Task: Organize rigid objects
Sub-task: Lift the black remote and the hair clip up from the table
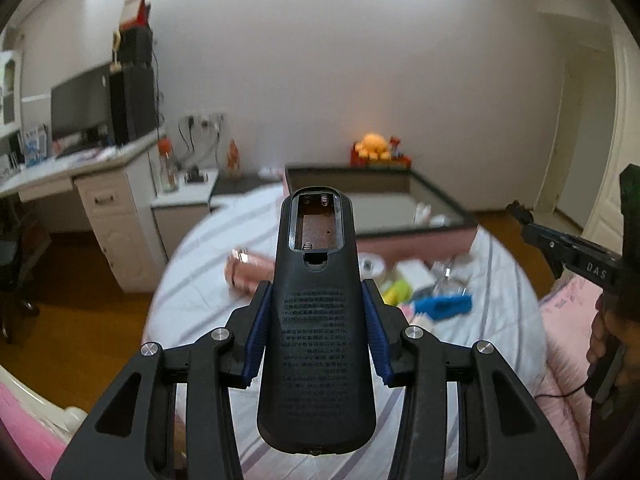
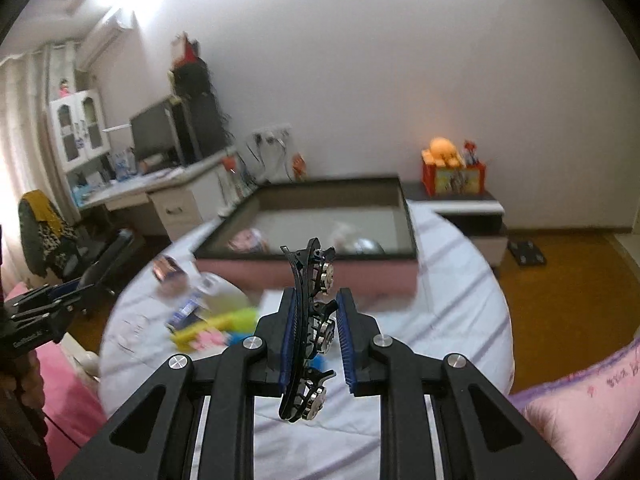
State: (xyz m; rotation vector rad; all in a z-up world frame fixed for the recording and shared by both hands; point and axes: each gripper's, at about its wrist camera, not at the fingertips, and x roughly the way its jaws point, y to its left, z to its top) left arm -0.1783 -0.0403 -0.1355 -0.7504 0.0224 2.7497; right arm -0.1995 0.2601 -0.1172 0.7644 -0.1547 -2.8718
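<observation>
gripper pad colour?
Blue, ribbed pads clamping the black remote; left wrist view shows them best.

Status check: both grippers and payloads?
Left gripper shut on remote, battery bay open. Right gripper shut on hair clip. Bin ahead, path clear.

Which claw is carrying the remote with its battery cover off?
The left claw: it clamps a black remote, back up, battery bay open with springs showing. The right claw holds a black hair clip with silver ornaments instead.
</observation>
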